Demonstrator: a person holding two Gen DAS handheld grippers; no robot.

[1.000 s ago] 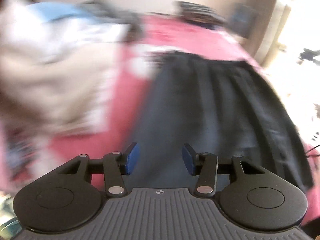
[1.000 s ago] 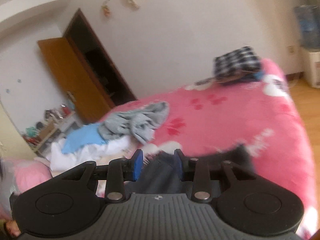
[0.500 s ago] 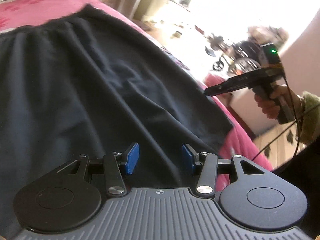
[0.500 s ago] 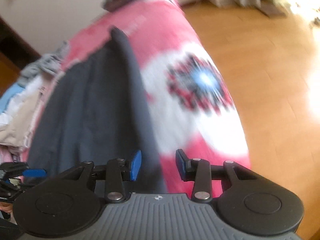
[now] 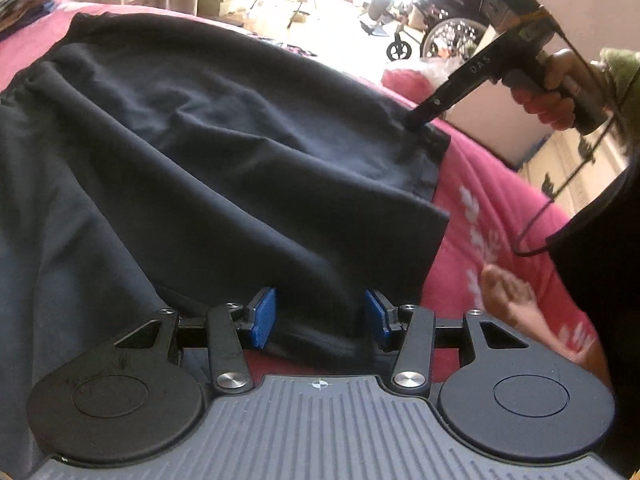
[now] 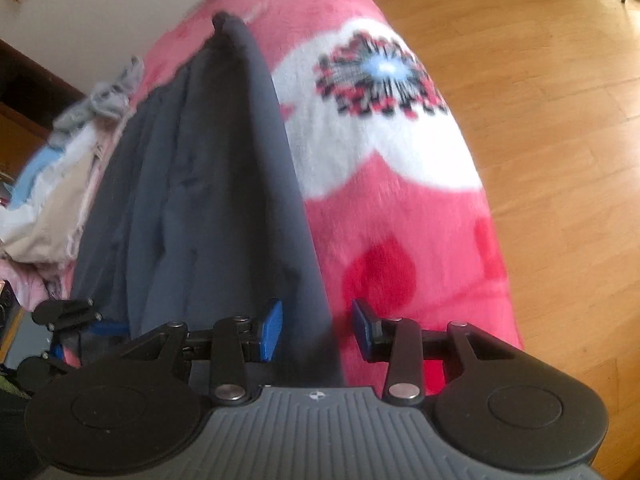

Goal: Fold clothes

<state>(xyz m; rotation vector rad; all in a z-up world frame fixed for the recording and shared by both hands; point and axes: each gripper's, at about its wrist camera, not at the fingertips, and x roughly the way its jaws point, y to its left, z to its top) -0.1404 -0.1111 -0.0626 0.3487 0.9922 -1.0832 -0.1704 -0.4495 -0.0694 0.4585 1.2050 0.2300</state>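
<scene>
Dark skirt (image 5: 208, 152) lies spread on the pink bed (image 6: 400, 208), long axis running away from both hand-held grippers; left (image 5: 318, 318) and right (image 6: 316, 330) each straddle a near hem corner, jaws half open, nothing clamped.

Dark navy skirt (image 5: 208, 152), plain. Pink blanket (image 6: 400, 240) with white patches, red paw prints, a red-black-blue flower. Blue pads (image 5: 264, 316) on black tool (image 5: 320, 316). Honey-brown wooden floor (image 6: 560, 120).

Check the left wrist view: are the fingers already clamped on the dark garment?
No: the left gripper stands open, its blue fingers apart, with the dark garment hem lying loose between them.
</scene>
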